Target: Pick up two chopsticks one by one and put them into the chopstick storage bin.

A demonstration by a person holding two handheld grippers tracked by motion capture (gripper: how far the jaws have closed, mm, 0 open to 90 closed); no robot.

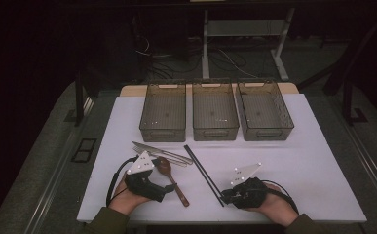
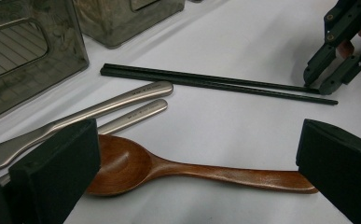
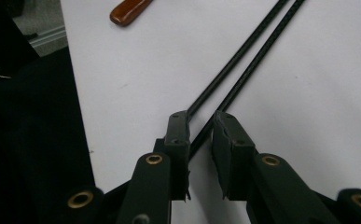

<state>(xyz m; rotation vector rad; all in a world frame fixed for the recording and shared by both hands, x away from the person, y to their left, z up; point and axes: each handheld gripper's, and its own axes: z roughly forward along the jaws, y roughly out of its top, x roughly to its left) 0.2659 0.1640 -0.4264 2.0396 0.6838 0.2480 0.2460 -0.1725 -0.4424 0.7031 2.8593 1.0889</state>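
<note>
A pair of black chopsticks [image 1: 203, 173] lies slanted on the white table, beside a brown wooden spoon [image 1: 171, 178]. My right gripper [image 1: 223, 197] is at their near ends. In the right gripper view its jaws [image 3: 201, 126] stand narrowly apart. One chopstick [image 3: 248, 51] runs into the gap and the other meets the left jaw's tip, with a slit still visible between the pads. My left gripper [image 1: 169, 187] is open wide, its jaws [image 2: 199, 158] on either side of the spoon [image 2: 169, 170], apart from it. The right gripper [image 2: 320, 84] also appears at the chopsticks' [image 2: 206, 80] far end.
Three clear bins [image 1: 162, 112], [image 1: 215, 112], [image 1: 264, 112] stand in a row at the back. A metal knife and fork [image 1: 161, 152] lie next to the spoon's bowl. The table's near edge [image 3: 78, 116] runs close to the right gripper. Bare table [image 1: 298, 161] lies to the right.
</note>
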